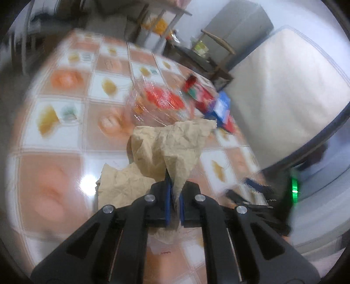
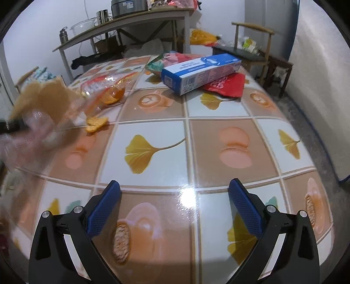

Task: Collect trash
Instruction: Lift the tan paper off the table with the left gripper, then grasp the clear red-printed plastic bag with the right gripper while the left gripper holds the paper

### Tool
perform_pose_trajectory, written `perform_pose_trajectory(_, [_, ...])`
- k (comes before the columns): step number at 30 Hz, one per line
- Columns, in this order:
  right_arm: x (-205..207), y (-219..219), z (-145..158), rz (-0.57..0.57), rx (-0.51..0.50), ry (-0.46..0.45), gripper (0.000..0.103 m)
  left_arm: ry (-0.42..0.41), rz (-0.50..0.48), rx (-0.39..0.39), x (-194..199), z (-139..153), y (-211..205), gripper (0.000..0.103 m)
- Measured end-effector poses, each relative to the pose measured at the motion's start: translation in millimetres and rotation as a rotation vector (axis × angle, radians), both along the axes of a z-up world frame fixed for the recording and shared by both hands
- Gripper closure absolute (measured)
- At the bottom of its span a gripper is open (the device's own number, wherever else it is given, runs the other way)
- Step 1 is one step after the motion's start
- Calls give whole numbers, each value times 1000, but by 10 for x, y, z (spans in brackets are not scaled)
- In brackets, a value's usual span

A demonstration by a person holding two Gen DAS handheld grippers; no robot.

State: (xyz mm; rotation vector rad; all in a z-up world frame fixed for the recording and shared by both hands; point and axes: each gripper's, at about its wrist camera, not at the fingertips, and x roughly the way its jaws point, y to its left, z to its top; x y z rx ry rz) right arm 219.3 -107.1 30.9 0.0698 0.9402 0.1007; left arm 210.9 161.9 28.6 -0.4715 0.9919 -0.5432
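My left gripper is shut on a crumpled sheet of brown paper, which stands up from between its blue pads above the table. More brown paper lies just left of the fingers. In the right wrist view this paper is a blur at the left edge. My right gripper hangs open over the tiled tablecloth, with nothing between its fingers. Beyond it lie a clear plastic wrapper with red print, a blue and white box, a red wrapper and orange crumbs.
The table edge falls away on the right to a grey floor. A wooden chair and a side table with pots stand behind the table. A white padded surface rises at the right.
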Motion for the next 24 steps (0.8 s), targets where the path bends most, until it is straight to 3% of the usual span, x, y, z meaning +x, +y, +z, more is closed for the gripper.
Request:
perform_pose_trajectory(2, [-9, -55, 62, 44, 146, 15, 6, 46, -2, -137, -34, -109, 23, 98])
perform_pose_trajectory(5, [-8, -85, 130, 110, 362, 37, 6, 62, 13, -217, -61, -213, 36, 98])
perform_pose_trajectory(8, [27, -30, 154, 179, 510, 59, 6, 94, 26, -290, -75, -330, 72, 95])
perform_pose_trajectory(10, [62, 34, 167, 219, 587, 74, 6, 105, 37, -306, -78, -376, 95, 88])
perform_pose_trajectory(14, [155, 182, 187, 277, 712, 98, 6, 100, 52, -301, -108, -423, 120, 87])
perform_pose_trajectory(16, [222, 285, 192, 302, 747, 108, 9, 100, 58, -309, -114, -453, 140, 87])
perform_pose_trajectory(24, [507, 615, 64, 295, 720, 186, 31, 113, 77, -330, -193, -560, 197, 93])
